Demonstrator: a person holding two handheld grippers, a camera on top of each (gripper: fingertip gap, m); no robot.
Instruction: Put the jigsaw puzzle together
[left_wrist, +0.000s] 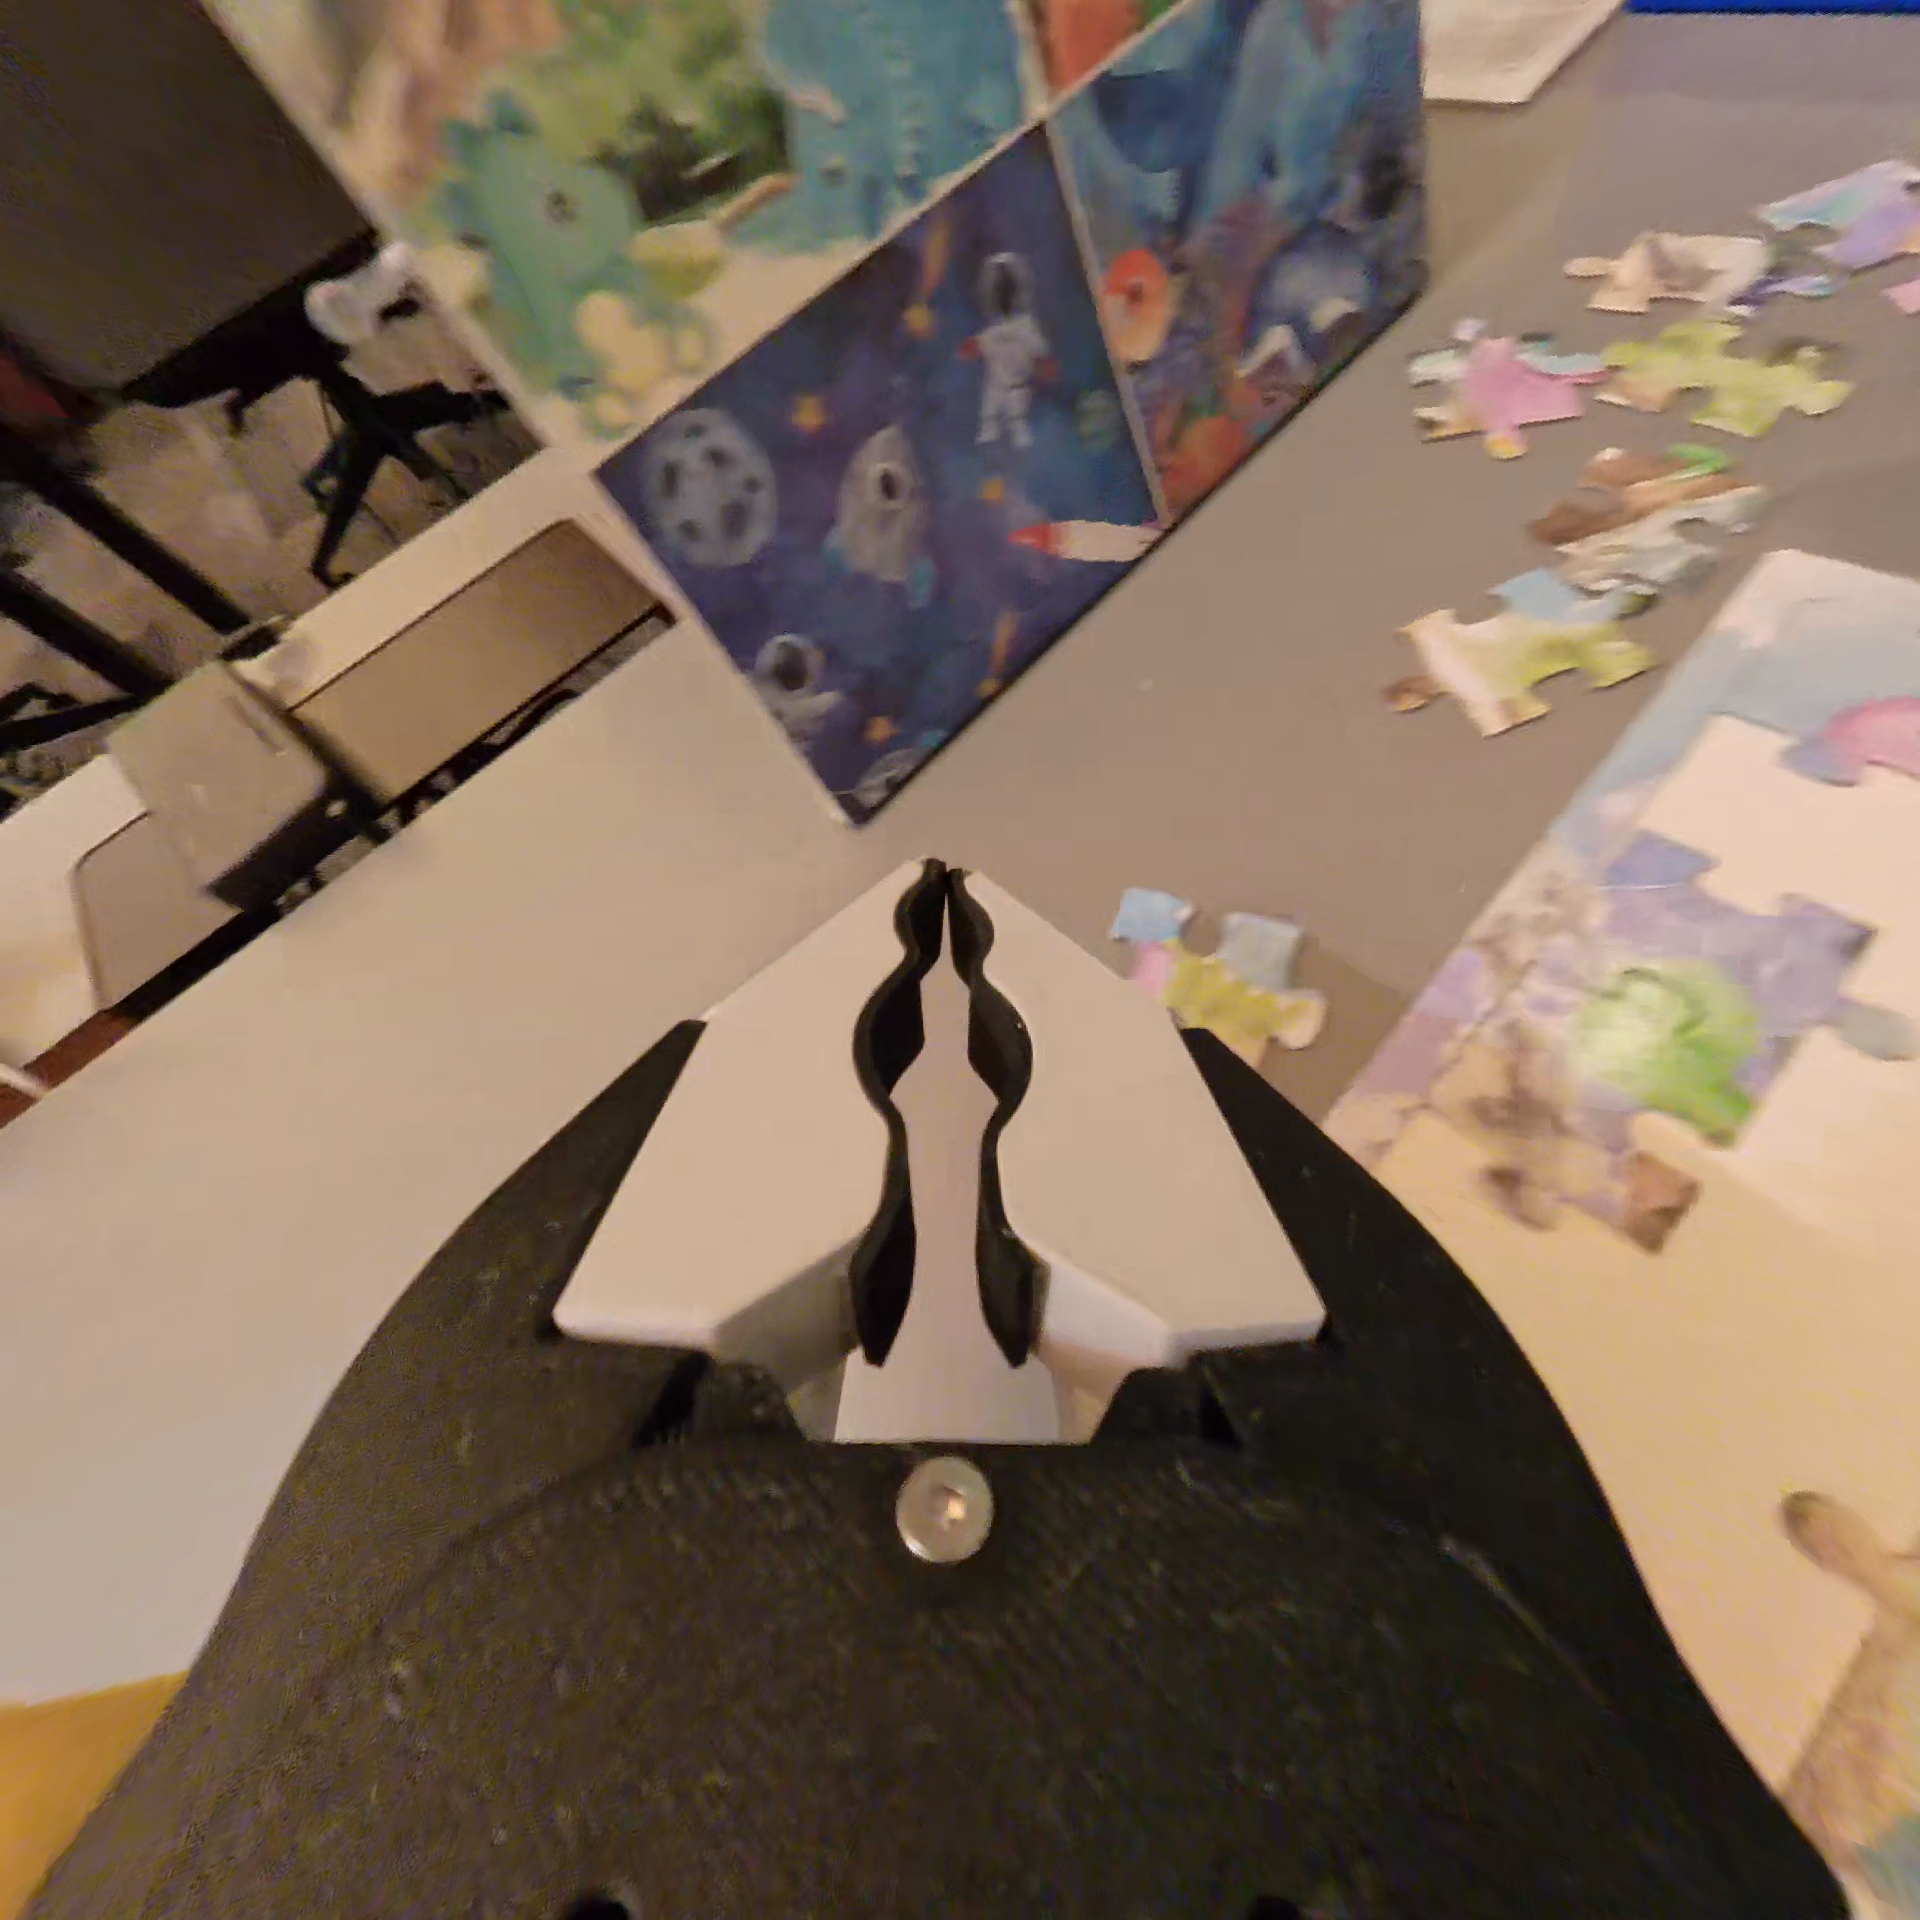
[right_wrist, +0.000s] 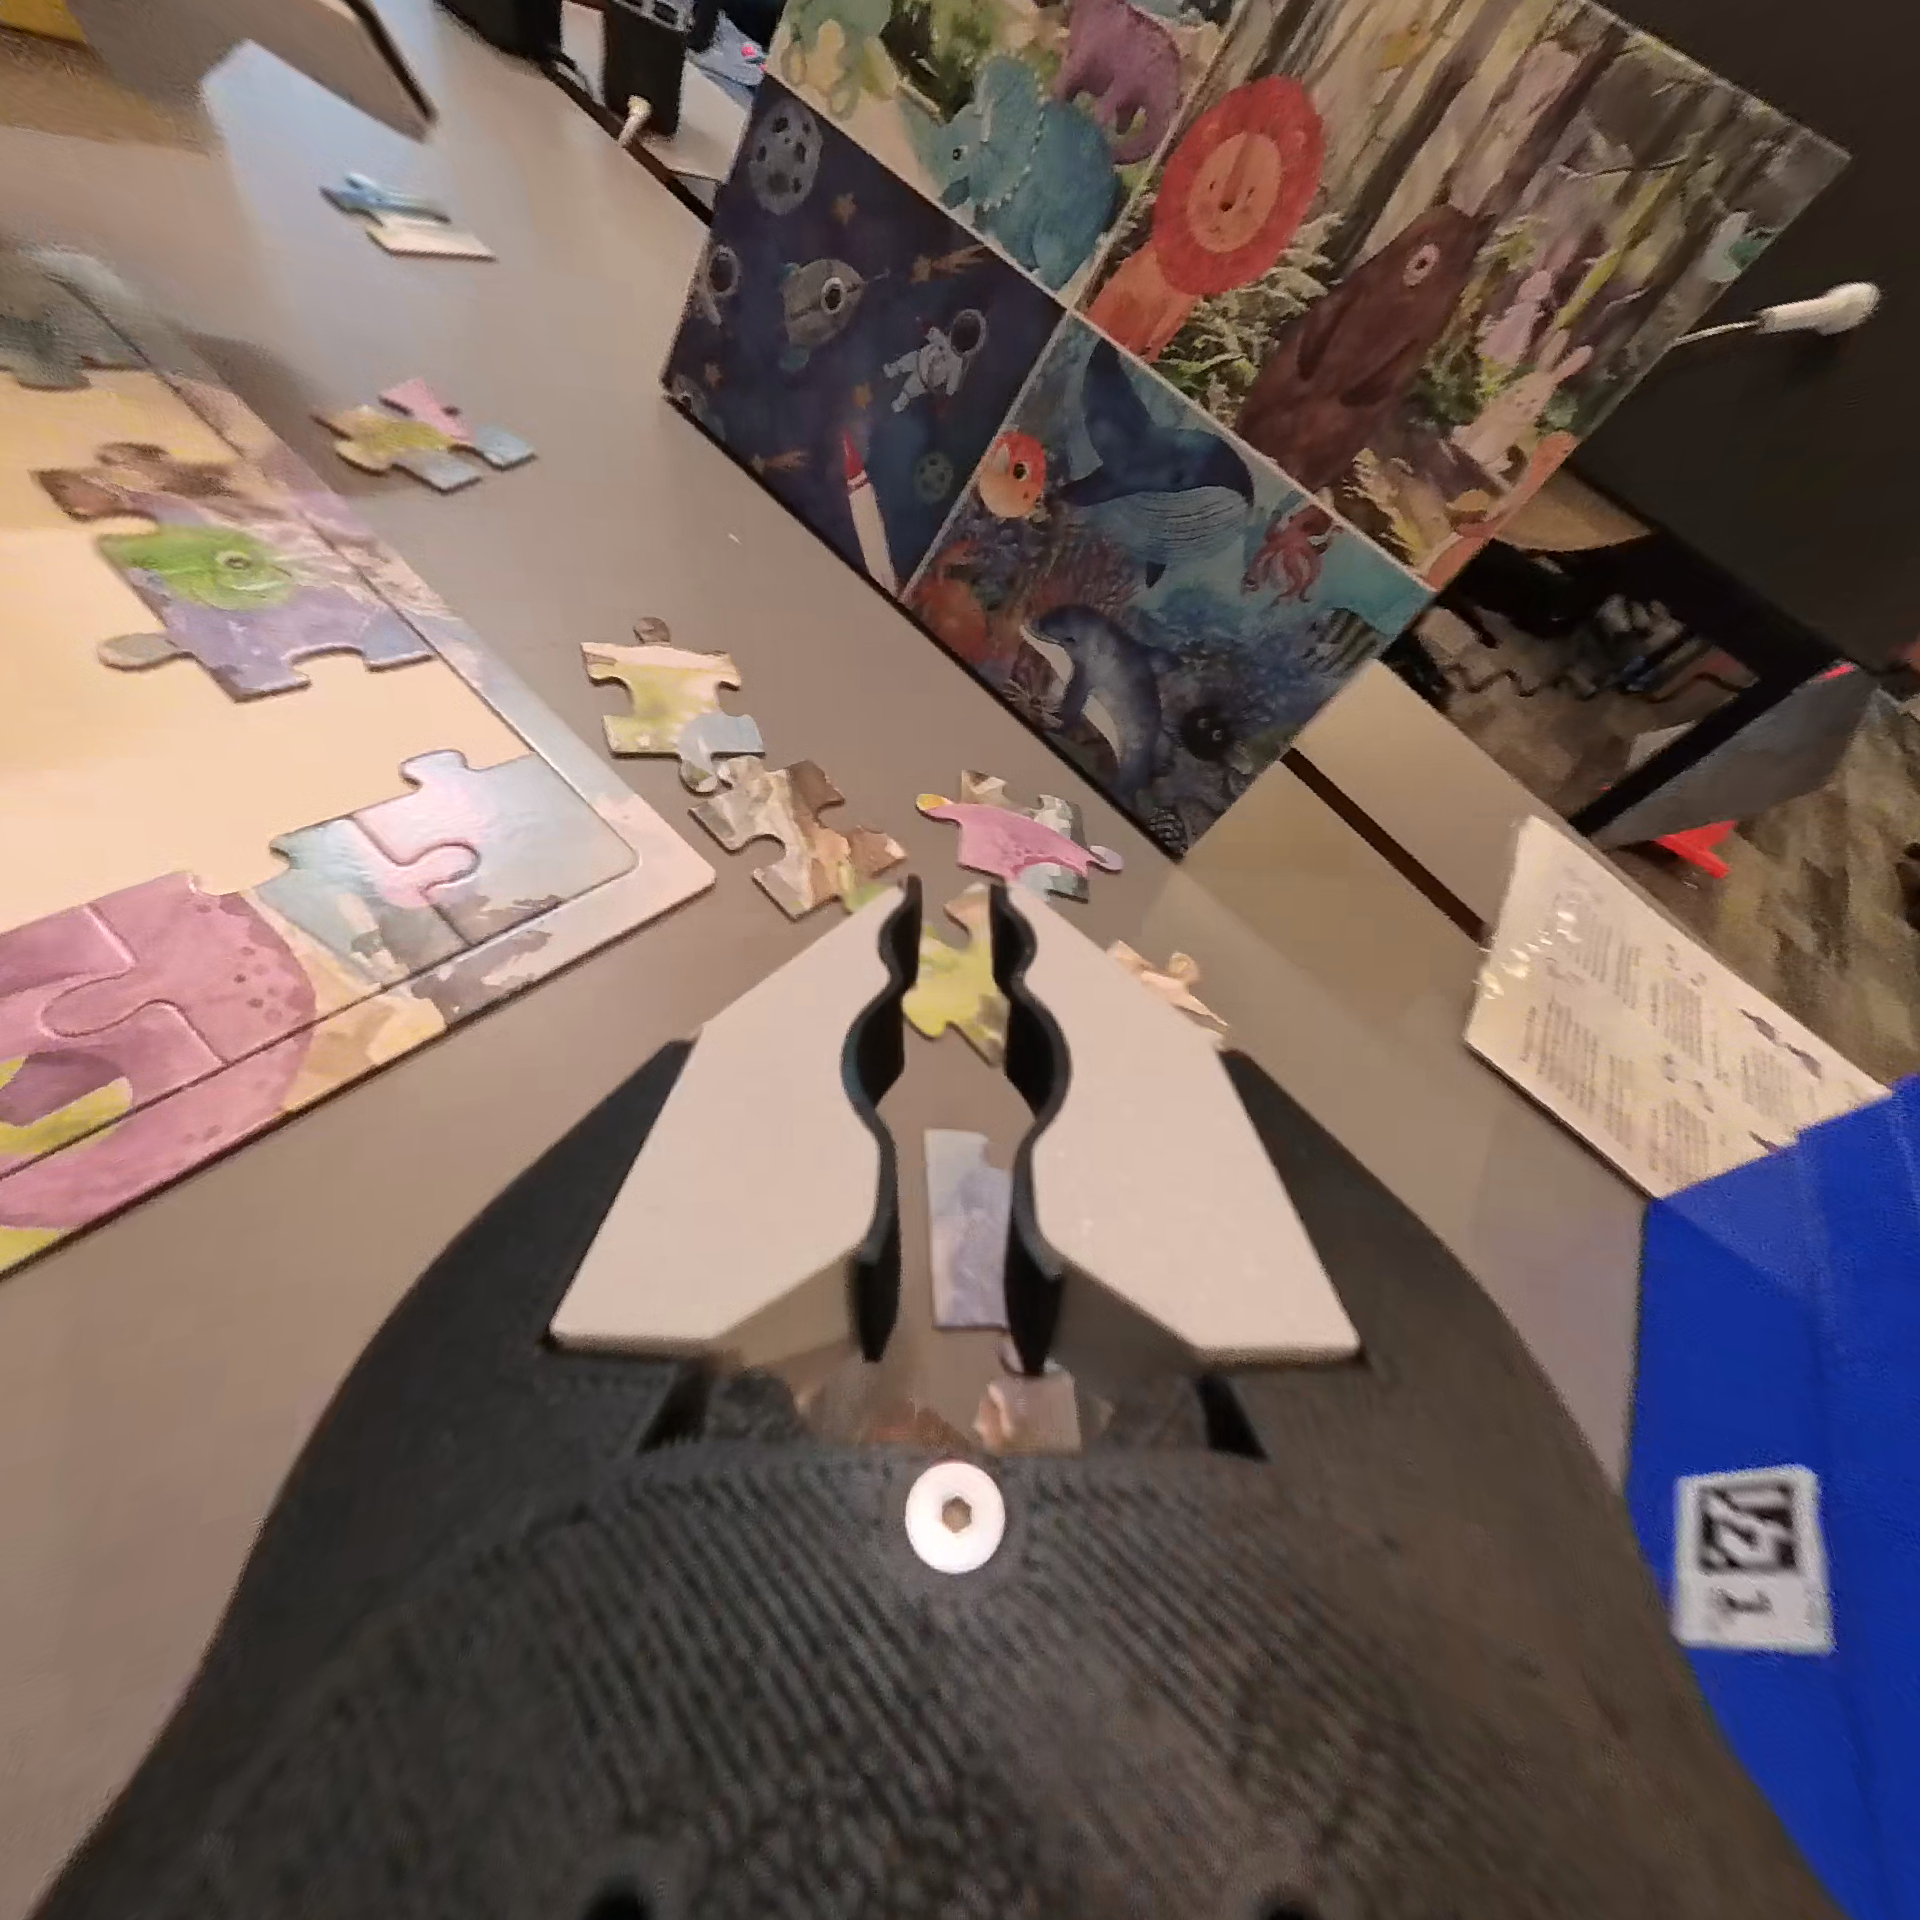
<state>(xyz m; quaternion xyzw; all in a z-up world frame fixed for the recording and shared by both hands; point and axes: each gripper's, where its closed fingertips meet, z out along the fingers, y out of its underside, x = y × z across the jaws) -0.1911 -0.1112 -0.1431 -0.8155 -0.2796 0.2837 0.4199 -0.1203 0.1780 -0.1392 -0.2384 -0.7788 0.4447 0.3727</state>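
Observation:
The puzzle board (right_wrist: 208, 748) lies on the grey table at the left, with a green chameleon piece (right_wrist: 229, 582), pink dinosaur pieces (right_wrist: 135, 997) and blue pieces (right_wrist: 447, 842) set in it. Several loose pieces lie beside it, among them a pink one (right_wrist: 1013, 831) and a brown-grey one (right_wrist: 800, 831). My right gripper (right_wrist: 954, 894) is open a little and hovers over a yellow-green piece (right_wrist: 951, 987) and a bluish piece (right_wrist: 966, 1226) lying flat. My left gripper (left_wrist: 948, 873) is shut and empty, left of the board (left_wrist: 1704, 810), with a loose piece (left_wrist: 1221, 971) just to its right.
The puzzle box (right_wrist: 1091, 416) stands upright at the back of the table; it also shows in the left wrist view (left_wrist: 935, 468). A printed sheet (right_wrist: 1642, 1029) and a blue object with a tag (right_wrist: 1787, 1455) lie to the right. More loose pieces (left_wrist: 1507, 384) lie beyond the board. About 30 centimeters separates my left fingertips from my right. The yellow-green piece (right_wrist: 951, 987) is closer to my right gripper, around 8 centimeters from its tips; the left tips are 30 centimeters off. Look for it in the left wrist view (left_wrist: 1775, 383) too.

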